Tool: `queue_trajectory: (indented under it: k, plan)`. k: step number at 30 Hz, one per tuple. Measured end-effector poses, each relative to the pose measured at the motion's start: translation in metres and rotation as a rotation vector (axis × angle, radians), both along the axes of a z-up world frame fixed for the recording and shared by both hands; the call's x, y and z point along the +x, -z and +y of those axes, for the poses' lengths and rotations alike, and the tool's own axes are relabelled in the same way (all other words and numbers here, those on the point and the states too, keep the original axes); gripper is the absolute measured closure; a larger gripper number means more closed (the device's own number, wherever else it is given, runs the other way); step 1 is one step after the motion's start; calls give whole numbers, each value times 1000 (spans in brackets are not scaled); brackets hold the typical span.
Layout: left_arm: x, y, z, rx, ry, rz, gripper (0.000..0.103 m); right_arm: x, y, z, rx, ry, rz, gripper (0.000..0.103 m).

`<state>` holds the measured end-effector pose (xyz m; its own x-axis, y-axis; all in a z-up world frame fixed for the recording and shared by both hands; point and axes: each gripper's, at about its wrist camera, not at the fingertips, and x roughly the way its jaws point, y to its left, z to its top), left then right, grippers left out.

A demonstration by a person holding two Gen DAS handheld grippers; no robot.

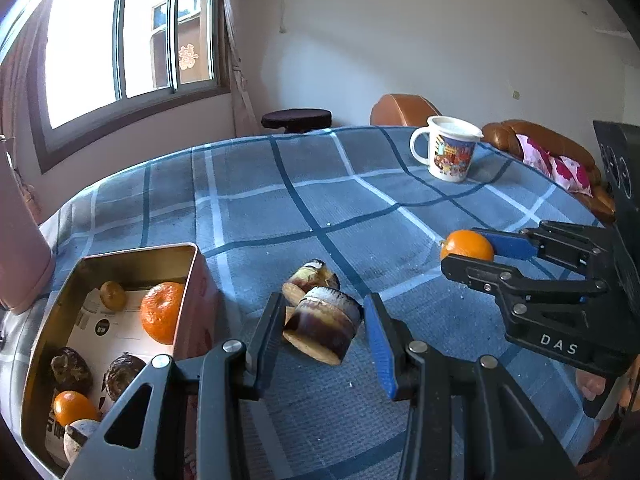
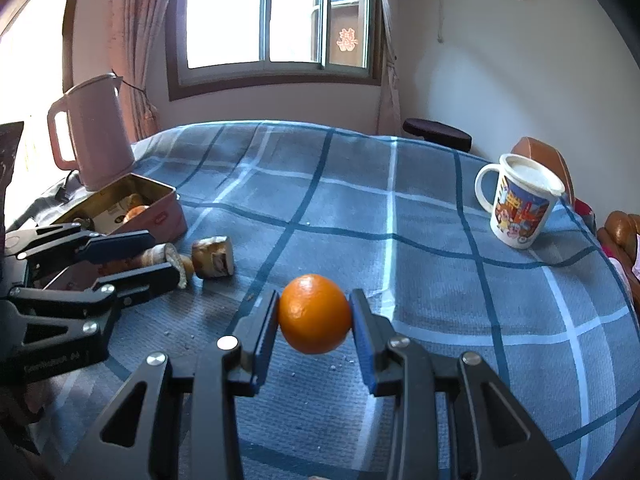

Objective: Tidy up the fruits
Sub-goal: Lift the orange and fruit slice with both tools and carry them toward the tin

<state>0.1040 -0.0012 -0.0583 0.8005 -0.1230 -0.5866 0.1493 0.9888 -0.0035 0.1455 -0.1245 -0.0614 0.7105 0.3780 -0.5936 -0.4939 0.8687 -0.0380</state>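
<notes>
Lying left of the left gripper (image 1: 324, 328), the tin (image 1: 120, 264) holds oranges and dark fruits; this gripper clamps a cane piece (image 1: 320, 324) crosswise, while the right gripper (image 2: 315, 314) clamps an orange (image 2: 315, 314).

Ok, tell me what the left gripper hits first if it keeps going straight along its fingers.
The left gripper already holds one banana chunk. Straight ahead, the first thing is probably the second banana piece lying just beyond it on the tablecloth; depth is uncertain.

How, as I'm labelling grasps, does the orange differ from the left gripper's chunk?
Shape: the orange is round, the chunk a short cylinder. Colour: the orange is bright orange, the chunk dark-skinned with pale cut ends. Both sit clamped: right gripper, left gripper.
</notes>
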Motion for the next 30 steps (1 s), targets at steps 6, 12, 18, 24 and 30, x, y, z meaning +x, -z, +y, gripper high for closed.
queue_trajectory:
  k: [6, 12, 18, 24, 30]
  plan:
    - [-5, -3, -1, 12, -11, -32, 60, -4, -2, 1, 4, -11, -20, 65]
    - [-7, -5, 0, 14, -20, -49, 61, -9, -5, 0, 13, -28, -43, 65]
    - [-11, -6, 0, 16, -29, -72, 61, -13, -7, 0, 20, -34, -66, 65]
    - [-15, -9, 1, 16, -38, -96, 61, -17, -9, 0, 24, -38, -84, 65]
    - [-19, -10, 1, 21, -41, -114, 61, -20, -10, -1, 30, -42, -99, 65]
